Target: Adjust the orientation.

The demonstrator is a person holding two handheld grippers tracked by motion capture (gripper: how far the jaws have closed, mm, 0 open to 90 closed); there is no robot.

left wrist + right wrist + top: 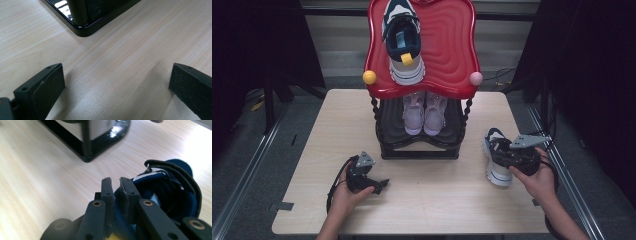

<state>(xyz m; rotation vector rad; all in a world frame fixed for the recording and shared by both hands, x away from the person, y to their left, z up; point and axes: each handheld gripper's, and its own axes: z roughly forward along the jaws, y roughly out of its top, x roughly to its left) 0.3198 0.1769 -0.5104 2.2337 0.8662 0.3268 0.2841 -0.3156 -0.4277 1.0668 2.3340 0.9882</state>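
Gripping navy-white sneaker (pixel 498 160) near right edge of bench (pixel 427 205): right hand-held gripper (pixel 115 185) has jaws closed on shoe collar, fabric pinched between pads. Left hand-held gripper (pixel 379 185) rests near front-left of bench, jaws wide apart, nothing between. Matching sneaker (pixel 404 40) already on red top shelf (pixel 452 45); pink pair (pixel 424 114) on lower shelf. Judged: pickup done, lift and placing beside its mate left. No brand or writing readable.
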